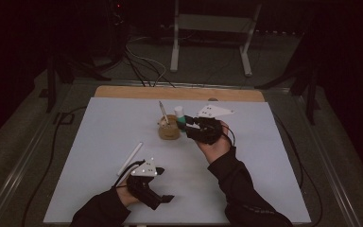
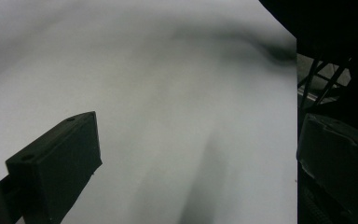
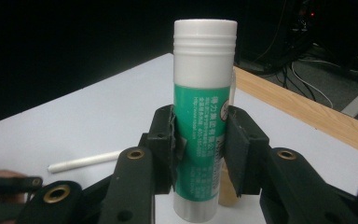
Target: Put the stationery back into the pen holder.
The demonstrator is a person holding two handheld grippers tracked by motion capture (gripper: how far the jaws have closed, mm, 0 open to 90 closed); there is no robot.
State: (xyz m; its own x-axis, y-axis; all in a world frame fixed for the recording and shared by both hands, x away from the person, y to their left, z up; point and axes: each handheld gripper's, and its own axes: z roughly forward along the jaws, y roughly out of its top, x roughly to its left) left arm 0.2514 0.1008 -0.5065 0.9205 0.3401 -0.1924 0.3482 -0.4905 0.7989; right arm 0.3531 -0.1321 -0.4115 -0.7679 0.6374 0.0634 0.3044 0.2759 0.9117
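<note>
Upright, glue stick stands, white cap topmost.

1. The left gripper has two black jaws rising from the bottom corners, standing wide apart with nothing between them.
2. The jaw at the left is a blocky pad with two small holes on its top face.
3. Beneath them lies a pale grey table surface, blurred, with soft shadows across it.
4. At the right edge, beyond the surface, dark metal struts cross in shadow.
</note>
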